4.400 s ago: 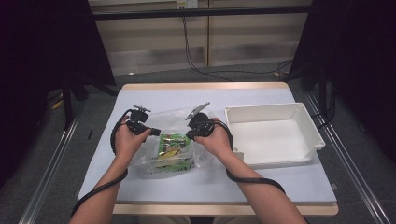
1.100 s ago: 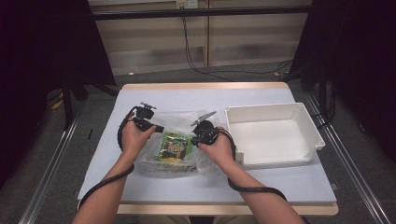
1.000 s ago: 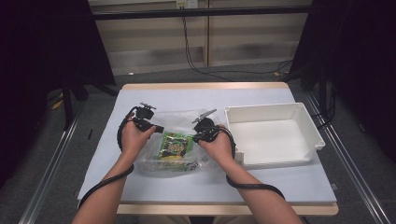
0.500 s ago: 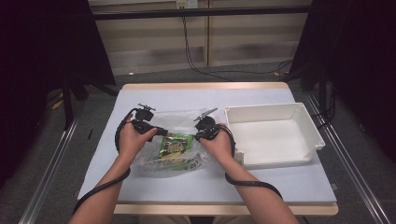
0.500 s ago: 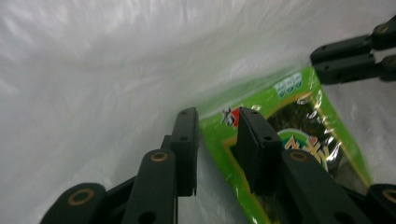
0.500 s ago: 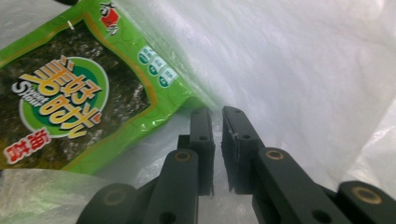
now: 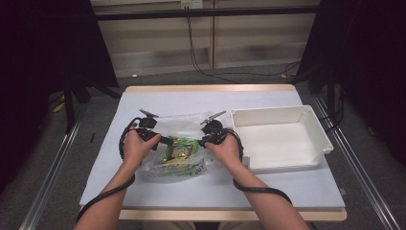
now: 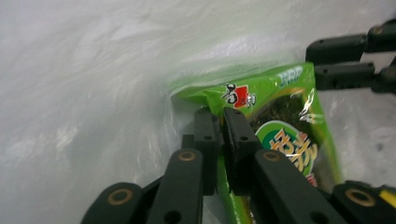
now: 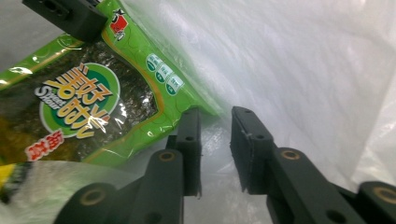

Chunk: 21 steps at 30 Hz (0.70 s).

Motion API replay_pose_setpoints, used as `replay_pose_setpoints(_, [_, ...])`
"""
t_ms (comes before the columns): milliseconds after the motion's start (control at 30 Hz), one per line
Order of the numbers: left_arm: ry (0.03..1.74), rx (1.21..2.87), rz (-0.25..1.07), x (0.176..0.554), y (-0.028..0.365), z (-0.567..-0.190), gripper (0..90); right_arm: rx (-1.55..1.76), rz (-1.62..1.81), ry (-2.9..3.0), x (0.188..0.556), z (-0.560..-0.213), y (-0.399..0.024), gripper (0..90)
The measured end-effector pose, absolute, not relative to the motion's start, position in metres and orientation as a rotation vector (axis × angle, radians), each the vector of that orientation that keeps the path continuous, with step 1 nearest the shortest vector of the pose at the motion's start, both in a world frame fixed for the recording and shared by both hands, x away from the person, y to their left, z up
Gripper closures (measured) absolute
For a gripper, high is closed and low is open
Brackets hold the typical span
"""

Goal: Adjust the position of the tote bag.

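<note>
Gripping green snack packet [image 8: 280, 116]: left tongs [image 8: 222, 122] clenched; right tongs [image 9: 215, 122] parted, just been opening.

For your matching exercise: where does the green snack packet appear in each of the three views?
High view: green snack packet at table centre, between both grippers, inside the clear plastic bag.
Left gripper view: centre-right.
Right gripper view: upper left.
Shared landmark: the red logo at the packet's corner.
</note>
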<state>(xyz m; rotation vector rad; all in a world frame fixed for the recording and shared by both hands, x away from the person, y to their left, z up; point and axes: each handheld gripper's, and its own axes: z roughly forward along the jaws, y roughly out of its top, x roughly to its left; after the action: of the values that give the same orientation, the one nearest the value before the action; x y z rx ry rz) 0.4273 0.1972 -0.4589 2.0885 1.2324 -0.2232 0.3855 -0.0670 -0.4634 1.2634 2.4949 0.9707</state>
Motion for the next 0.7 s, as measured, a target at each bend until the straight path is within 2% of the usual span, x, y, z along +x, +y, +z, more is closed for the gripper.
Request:
replay_pose_setpoints(100, [1.230, 2.061, -0.205, 0.425, 0.199, -0.455, 87.9, 1.273, 1.008, 2.496, 0.381, -0.458, -0.069, 66.6])
replay_pose_setpoints(400, [1.232, 2.013, -0.148, 0.421, 0.198, -0.443, 88.8, 1.273, 1.084, 2.518, 0.371, -0.447, -0.067, 61.5])
replay_pose_setpoints(500, [1.225, 2.012, -0.137, 0.421, 0.199, -0.439, 88.9, 1.272, 1.082, 2.537, 0.369, -0.446, -0.064, 54.9])
replay_pose_setpoints(700, [1.231, 1.995, -0.131, 0.419, 0.204, -0.437, 89.0, 1.303, 1.087, 2.535, 0.372, -0.448, -0.064, 55.3])
